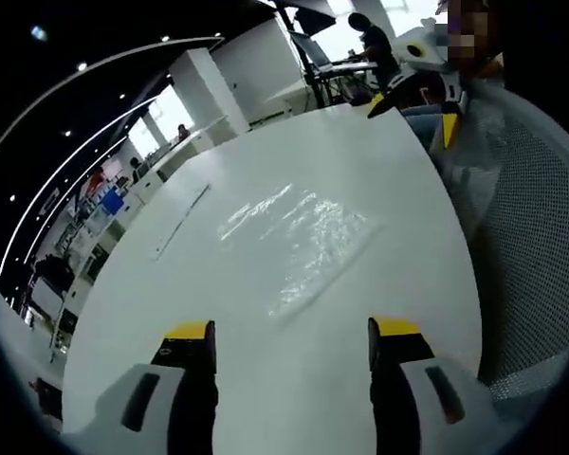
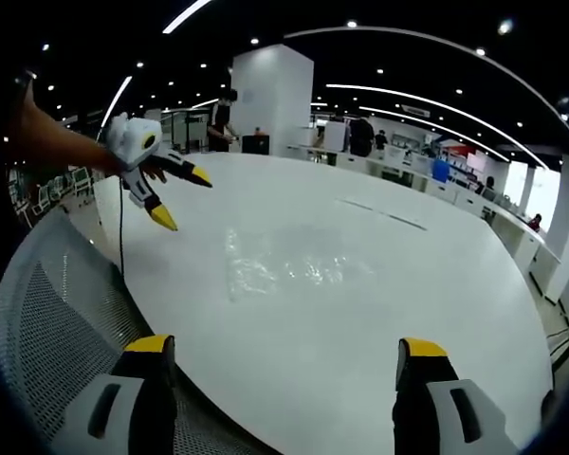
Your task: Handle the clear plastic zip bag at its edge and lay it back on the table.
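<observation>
The clear plastic zip bag (image 1: pixel 299 232) lies flat and crinkled on the white table (image 1: pixel 218 313), glinting under the lights. My left gripper (image 1: pixel 292 332) hovers short of its near edge, jaws wide apart and nothing between them. Beyond the table's far side, my right gripper (image 1: pixel 413 119) stands open too. In the right gripper view the bag (image 2: pixel 284 265) rests mid-table ahead of my right gripper (image 2: pixel 286 346), which holds nothing. My left gripper (image 2: pixel 182 199), held by a person's hand, floats open over the table's left edge, apart from the bag.
A grey mesh chair back (image 1: pixel 531 237) presses against the table edge and shows again at lower left (image 2: pixel 47 322). A thin seam (image 2: pixel 379 210) runs across the tabletop beyond the bag. People stand by desks (image 2: pixel 360 133) far behind.
</observation>
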Tool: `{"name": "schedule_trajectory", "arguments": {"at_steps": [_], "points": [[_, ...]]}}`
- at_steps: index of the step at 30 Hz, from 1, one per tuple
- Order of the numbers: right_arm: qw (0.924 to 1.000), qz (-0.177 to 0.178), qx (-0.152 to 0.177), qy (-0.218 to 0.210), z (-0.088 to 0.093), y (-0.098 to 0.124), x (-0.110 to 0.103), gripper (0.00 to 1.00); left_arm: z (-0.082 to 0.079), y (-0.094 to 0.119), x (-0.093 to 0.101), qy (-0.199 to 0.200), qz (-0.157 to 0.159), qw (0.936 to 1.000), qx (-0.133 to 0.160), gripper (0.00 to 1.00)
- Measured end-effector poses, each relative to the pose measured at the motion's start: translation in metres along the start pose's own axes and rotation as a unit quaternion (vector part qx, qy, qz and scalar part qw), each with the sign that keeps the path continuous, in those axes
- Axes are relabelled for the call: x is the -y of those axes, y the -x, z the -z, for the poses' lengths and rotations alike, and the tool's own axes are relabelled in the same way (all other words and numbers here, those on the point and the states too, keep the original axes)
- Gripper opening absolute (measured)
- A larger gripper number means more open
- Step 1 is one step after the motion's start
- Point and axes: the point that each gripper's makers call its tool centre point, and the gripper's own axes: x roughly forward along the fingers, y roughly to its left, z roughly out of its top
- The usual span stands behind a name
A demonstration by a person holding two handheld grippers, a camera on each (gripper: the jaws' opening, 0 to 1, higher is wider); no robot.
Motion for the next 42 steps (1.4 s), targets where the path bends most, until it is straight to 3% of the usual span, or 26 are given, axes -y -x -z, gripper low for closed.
{"name": "schedule_trajectory", "arguments": {"at_steps": [14,19,21,26,34,42], "points": [[1.0,0.002,0.002,-0.002,0.0,0.0,0.002,0.96,0.002,-0.018,-0.009,-0.069,0.034,0.9969,-0.017,0.56],[1.0,0.002,0.001,-0.001,-0.001,0.0,0.0,0.95,0.003,-0.024,-0.006,-0.098,0.052,0.9935,-0.026,0.53],[1.0,0.001,0.001,-0.001,-0.002,0.0,0.0,0.95,0.01,-0.026,-0.009,-0.137,0.06,0.9875,-0.051,0.51],[1.0,0.0,-0.001,-0.001,-0.002,0.001,-0.002,0.94,0.008,-0.032,-0.012,-0.136,0.062,0.988,-0.041,0.46],[1.0,0.002,0.0,-0.002,-0.003,0.002,-0.002,0.93,0.014,-0.045,-0.004,-0.189,0.094,0.9756,-0.059,0.4],[1.0,0.003,0.003,-0.002,-0.004,0.003,-0.001,0.92,0.013,-0.055,-0.007,-0.202,0.105,0.9718,-0.062,0.38]]}}
